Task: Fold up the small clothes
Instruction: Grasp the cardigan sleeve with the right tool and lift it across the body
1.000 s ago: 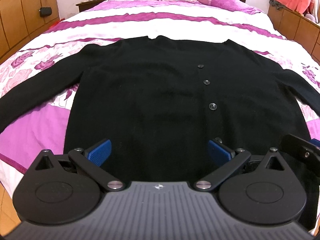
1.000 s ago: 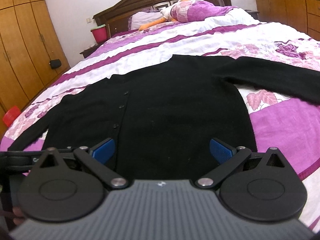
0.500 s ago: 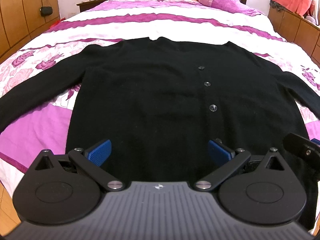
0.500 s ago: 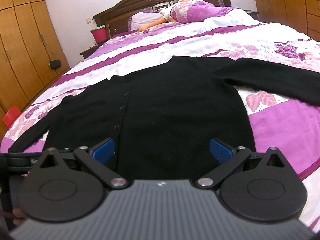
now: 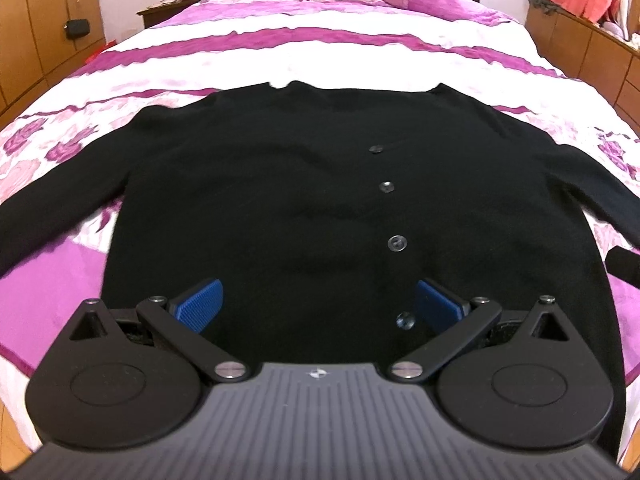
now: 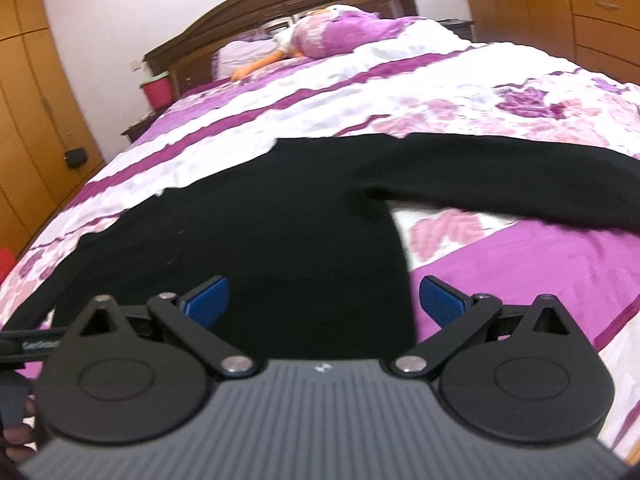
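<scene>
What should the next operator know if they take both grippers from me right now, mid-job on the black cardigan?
Left gripper: open, holding nothing, over the hem of the black cardigan near its lowest button.
Right gripper: open, holding nothing, at the hem by the cardigan's right side edge.
Cardigan: spread flat, front up and buttoned, on the purple floral bedspread, collar toward the headboard, both sleeves stretched out sideways; the right sleeve lies across the bedspread.
Done: garment laid out; no fold visible.
Left: all folding, probably sleeves in first, then the body.
</scene>
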The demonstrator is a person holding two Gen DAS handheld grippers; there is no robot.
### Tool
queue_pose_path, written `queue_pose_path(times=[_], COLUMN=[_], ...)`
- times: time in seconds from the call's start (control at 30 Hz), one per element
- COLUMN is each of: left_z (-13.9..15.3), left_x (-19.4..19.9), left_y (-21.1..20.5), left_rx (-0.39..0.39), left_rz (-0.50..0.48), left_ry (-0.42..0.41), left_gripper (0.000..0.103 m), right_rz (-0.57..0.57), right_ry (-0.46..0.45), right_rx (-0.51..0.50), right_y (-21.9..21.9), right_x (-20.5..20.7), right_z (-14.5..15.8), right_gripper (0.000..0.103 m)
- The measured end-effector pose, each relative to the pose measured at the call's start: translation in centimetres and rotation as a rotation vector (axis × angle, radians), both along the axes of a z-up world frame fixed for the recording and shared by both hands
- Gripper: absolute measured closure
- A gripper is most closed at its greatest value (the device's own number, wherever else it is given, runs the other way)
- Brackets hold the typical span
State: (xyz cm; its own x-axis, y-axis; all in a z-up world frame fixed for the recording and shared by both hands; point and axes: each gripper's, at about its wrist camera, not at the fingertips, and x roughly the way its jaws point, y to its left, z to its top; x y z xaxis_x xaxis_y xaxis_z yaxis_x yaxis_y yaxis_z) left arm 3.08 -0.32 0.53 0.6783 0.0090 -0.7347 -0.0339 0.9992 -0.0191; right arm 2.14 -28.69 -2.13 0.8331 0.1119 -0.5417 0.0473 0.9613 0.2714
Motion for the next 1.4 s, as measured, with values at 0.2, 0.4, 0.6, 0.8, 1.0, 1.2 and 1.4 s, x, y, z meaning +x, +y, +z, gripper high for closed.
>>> queue_pose_path(times=[0.2, 0.4, 0.6, 0.8, 1.0, 1.2, 1.4], left_z=[-0.6, -1.6, -3.2, -4.6, -5.7, -5.7, -5.8], left_x=[1.5, 3.5, 5.0, 6.0, 6.4, 6.7, 6.5], left_y=[-1.4, -2.6, -3.3, -3.6, -3.9, -3.9, -4.0], left_rx=[0.027, 0.057, 0.056, 0.063, 0.074, 0.084, 0.091], left_rz=[-0.042, -0.043, -0.036, -0.035, -0.031, -0.045, -0.057], left_ry=[-0.015, -0.002, 0.054, 0.080, 0.072, 0.078, 0.066], left_gripper=[0.000, 0.000, 0.000, 0.000, 0.000, 0.000, 0.000], right_rz=[-0.079, -0.191, -0.269, -0.280, -0.315, -0.336, -0.331], right_ry=[0.018, 0.035, 0.072, 0.054, 0.002, -0.047, -0.097], right_rx=[0.032, 0.045, 0.157, 0.216, 0.259, 0.306, 0.296], right_y=[-4.2, -9.5, -14.3, -15.9, -16.7, -17.5, -17.5], right_x=[1.6, 3.7, 4.5, 5.3, 6.0, 7.3, 6.3], right_z=[-0.6, -1.6, -3.8, -6.0, -6.1, -6.2, -6.8], right_gripper=[0.000, 0.000, 0.000, 0.000, 0.000, 0.000, 0.001])
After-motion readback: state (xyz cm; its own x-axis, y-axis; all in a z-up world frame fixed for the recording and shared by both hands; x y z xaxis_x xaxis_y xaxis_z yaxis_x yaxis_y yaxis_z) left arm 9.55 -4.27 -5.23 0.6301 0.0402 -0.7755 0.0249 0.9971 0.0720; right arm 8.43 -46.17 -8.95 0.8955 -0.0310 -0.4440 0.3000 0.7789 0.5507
